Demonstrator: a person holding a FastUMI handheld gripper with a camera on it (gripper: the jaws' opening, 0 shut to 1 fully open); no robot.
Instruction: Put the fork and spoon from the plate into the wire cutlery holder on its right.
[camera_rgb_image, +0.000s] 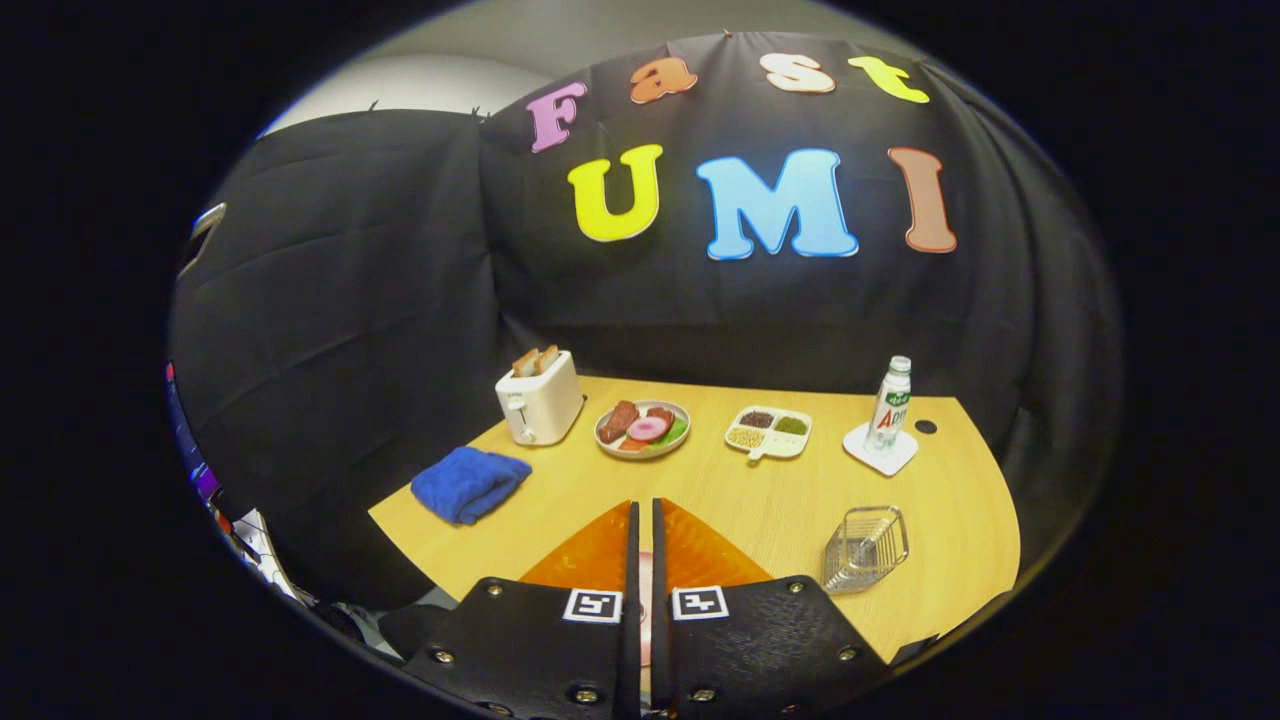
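Your gripper (645, 520) has its fingers drawn close together with just a thin gap and nothing pinched between them, held above the near part of the wooden table (780, 500). The wire cutlery holder (865, 548) sits just beside the fingers, off to their right — you cannot tell whether anything lies in it. Beyond the fingertips stand a toaster (540, 400), a plate of food (642, 428), a divided tray (768, 433) and a bottle on a coaster (888, 405) — a blue cloth (468, 483) lies left.
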